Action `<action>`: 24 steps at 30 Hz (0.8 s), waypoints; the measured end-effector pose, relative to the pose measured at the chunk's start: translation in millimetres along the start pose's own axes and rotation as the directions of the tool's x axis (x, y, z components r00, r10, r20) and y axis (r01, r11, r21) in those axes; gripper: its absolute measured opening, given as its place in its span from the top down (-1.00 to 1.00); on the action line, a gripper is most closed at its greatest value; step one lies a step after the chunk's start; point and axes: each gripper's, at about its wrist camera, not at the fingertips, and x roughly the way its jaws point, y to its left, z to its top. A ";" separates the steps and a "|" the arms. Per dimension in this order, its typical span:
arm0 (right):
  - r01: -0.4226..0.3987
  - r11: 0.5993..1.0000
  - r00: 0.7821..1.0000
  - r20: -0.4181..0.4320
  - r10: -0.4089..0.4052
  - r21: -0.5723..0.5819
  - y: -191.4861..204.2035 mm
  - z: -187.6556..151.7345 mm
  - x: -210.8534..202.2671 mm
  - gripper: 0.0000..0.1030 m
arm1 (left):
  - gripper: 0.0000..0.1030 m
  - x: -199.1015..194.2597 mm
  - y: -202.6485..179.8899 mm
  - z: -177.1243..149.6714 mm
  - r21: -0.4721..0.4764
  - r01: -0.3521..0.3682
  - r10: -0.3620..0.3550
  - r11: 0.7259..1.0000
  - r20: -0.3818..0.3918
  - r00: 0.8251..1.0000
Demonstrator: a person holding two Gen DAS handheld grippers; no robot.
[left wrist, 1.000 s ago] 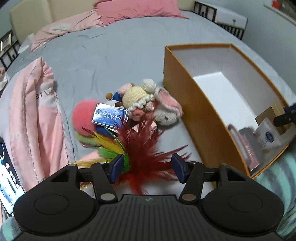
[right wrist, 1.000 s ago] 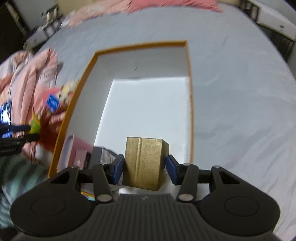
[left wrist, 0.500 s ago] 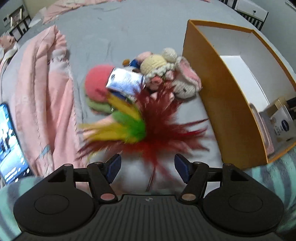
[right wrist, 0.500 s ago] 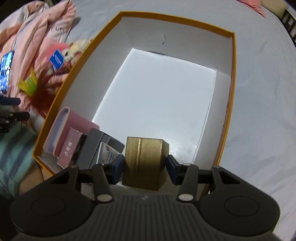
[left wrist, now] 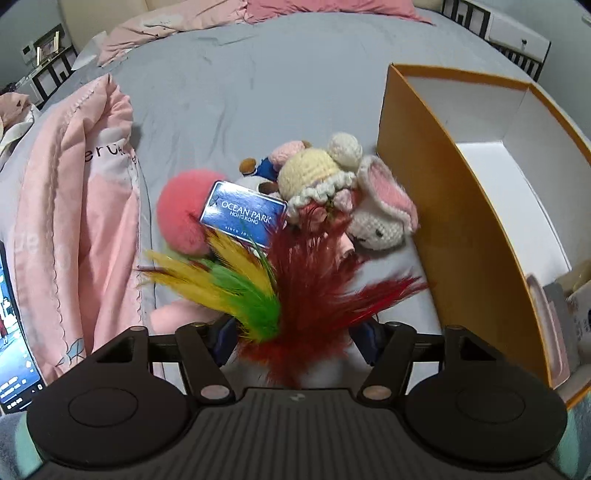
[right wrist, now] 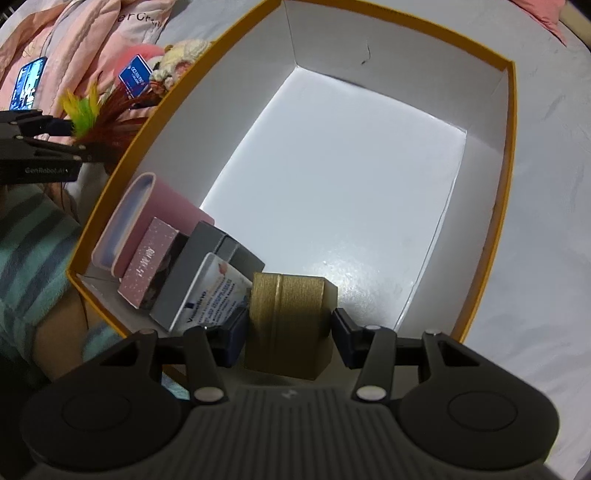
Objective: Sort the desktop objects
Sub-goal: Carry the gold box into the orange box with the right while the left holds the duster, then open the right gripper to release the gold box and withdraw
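My right gripper point(right wrist: 289, 334) is shut on a gold box point(right wrist: 290, 325), low over the near end of the orange-rimmed white box point(right wrist: 508, 155). Beside it stand a white carton point(right wrist: 214, 295), a grey box point(right wrist: 195, 273), a pink speckled box point(right wrist: 147, 262) and a pink case point(right wrist: 129, 221). My left gripper point(left wrist: 297, 341) is open, its fingers either side of a red, green and yellow feather toy point(left wrist: 295, 295). Past it lie a pink pompom point(left wrist: 181, 214), a blue Ocean Park tag point(left wrist: 243, 214) and crocheted dolls point(left wrist: 332, 184), beside the orange box's wall point(left wrist: 443, 206).
Everything lies on a grey bed sheet point(left wrist: 258, 74). A pink blanket point(left wrist: 74, 184) and a lit phone point(left wrist: 14, 332) are at the left. Pink pillows point(left wrist: 325, 5) and a white cabinet point(left wrist: 517, 37) are at the far end.
The left gripper has moved forward so the feather toy now sits between its fingers. The right gripper has carried the gold box lower into the orange box, next to the white carton.
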 end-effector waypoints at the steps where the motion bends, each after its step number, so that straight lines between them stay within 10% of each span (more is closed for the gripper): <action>1: -0.004 1.000 1.000 -0.004 0.004 0.003 -0.4 0.0 0.5 -0.01 | -0.09 0.9 0.7 0.4 -0.009 0.003 -0.003 1.000 0.002 1.000; 8: -0.013 0.999 0.999 -0.041 0.015 0.046 -1.6 1.3 2.6 -0.02 | 0.66 5.4 9.0 4.0 -0.067 0.018 -0.019 0.998 -0.023 1.000; 19: -0.023 0.997 0.996 -0.085 0.029 0.070 -0.6 3.7 -3.2 -0.02 | 0.82 1.3 21.1 2.3 -0.125 0.068 -0.070 0.990 -0.012 0.997; 24: 0.004 0.998 0.998 -0.070 0.000 0.057 -2.5 6.1 -12.1 0.42 | 0.87 -8.5 25.7 1.1 -0.150 0.123 -0.120 0.981 0.030 0.992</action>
